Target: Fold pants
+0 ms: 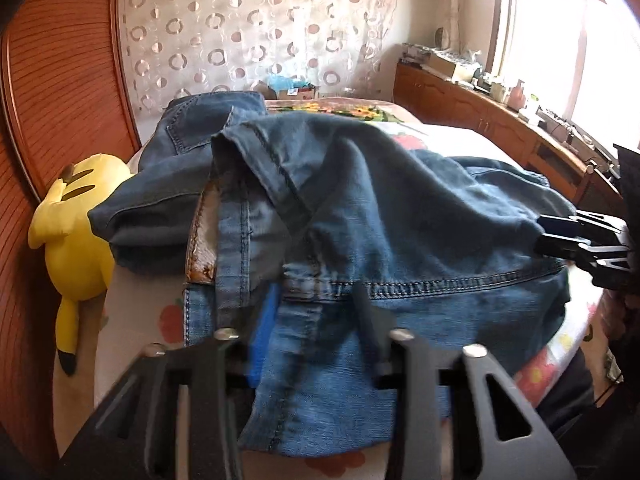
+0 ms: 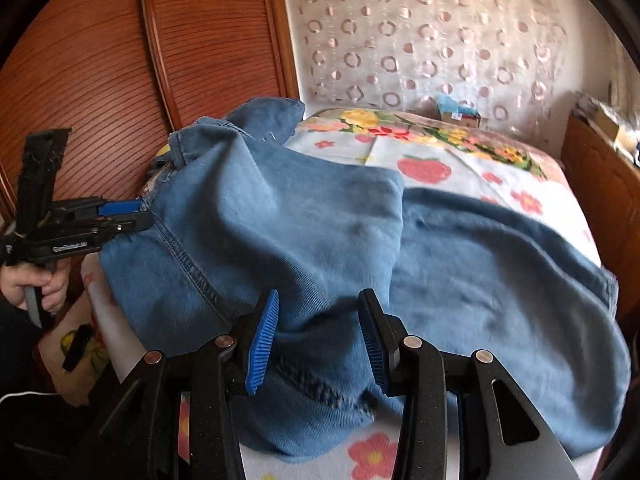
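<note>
Blue jeans (image 1: 360, 200) lie bunched and partly folded over on the flowered bed sheet (image 2: 460, 168). In the left wrist view my left gripper (image 1: 316, 320) has a fold of denim near the stitched seam between its fingers. From the right wrist view the left gripper (image 2: 142, 214) shows its fingers close together, pinching the jeans' (image 2: 320, 220) left edge. My right gripper (image 2: 318, 320) stands with its blue pads (image 2: 262, 344) apart, and a hump of denim lies loose between them. In the left wrist view the right gripper (image 1: 538, 236) sits at the jeans' right edge.
A yellow plush toy (image 1: 76, 232) lies between the bed and the wooden headboard (image 1: 60, 80) at left. A wooden cabinet (image 1: 480, 112) with clutter runs under the window at right. A hand (image 2: 36, 284) holds the left gripper's handle.
</note>
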`<state>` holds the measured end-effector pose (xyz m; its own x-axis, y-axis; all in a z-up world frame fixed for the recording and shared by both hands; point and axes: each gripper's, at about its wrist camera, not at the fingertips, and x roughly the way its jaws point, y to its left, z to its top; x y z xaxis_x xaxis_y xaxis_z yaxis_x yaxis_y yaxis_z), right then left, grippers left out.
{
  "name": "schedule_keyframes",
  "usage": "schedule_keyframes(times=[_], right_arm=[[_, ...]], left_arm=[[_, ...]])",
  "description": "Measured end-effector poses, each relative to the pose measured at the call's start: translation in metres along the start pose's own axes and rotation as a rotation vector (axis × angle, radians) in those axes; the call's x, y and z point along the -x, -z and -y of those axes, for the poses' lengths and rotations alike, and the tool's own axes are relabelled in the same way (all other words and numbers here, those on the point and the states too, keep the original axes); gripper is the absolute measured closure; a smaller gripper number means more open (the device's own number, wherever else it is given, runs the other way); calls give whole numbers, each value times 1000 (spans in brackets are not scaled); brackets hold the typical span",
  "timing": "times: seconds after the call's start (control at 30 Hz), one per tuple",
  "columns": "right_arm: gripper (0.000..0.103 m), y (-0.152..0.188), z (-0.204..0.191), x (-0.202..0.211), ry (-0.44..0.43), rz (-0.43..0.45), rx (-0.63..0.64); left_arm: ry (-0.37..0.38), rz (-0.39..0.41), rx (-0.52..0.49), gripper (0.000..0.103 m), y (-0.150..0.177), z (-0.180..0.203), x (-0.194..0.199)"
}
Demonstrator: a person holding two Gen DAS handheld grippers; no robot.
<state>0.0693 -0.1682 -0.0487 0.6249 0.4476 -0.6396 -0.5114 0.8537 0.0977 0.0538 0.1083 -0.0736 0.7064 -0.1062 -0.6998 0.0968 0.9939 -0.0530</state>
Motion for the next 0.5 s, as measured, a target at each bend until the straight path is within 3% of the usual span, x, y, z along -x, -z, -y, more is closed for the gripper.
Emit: schedule_keyframes(times=[0.1,0.27,0.5], right_arm=[[60,4,1,-3,-7,-1,-20],[60,10,8,0,-19,17,-44],[60,20,11,-2,-45,27,-45]], left_arm=[[17,24,4,83,1,-1,10],[35,127,47,84,4,-7,62],[1,12,55,83,18,-18,49]])
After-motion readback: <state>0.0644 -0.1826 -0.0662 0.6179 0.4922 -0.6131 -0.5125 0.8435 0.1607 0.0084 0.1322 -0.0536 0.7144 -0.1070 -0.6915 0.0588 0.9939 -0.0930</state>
